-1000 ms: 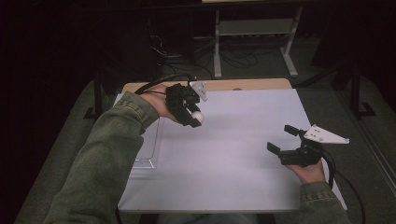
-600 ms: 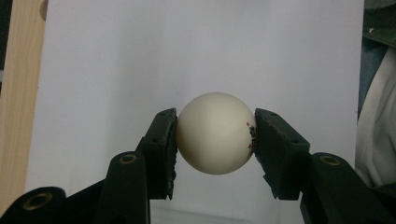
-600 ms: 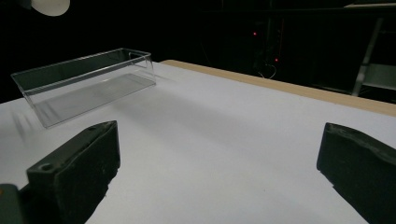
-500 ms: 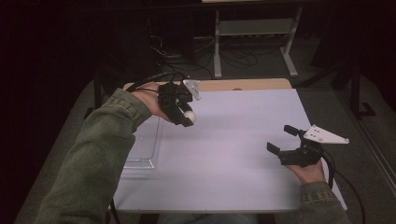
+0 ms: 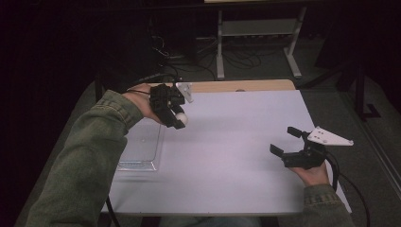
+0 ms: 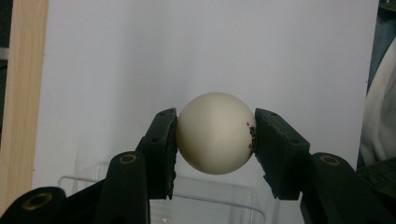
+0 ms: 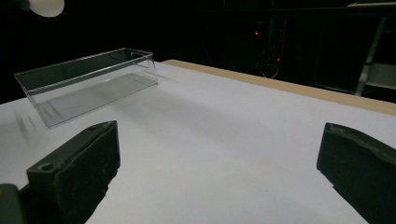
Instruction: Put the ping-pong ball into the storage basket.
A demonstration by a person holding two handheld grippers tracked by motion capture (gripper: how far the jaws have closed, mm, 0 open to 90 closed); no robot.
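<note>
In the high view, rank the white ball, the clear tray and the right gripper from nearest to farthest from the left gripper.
1. White ball: clamped between the left gripper's jaws.
2. Clear tray: just below it, at the table's left edge.
3. Right gripper: far across the table, right side.

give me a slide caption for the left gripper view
Left tongs clamped on a cream ball above the white table, a clear tray just below.

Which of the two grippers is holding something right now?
The left gripper: its jaws are clamped on a white ball above the clear tray. The right gripper is open with nothing between its jaws.
</note>
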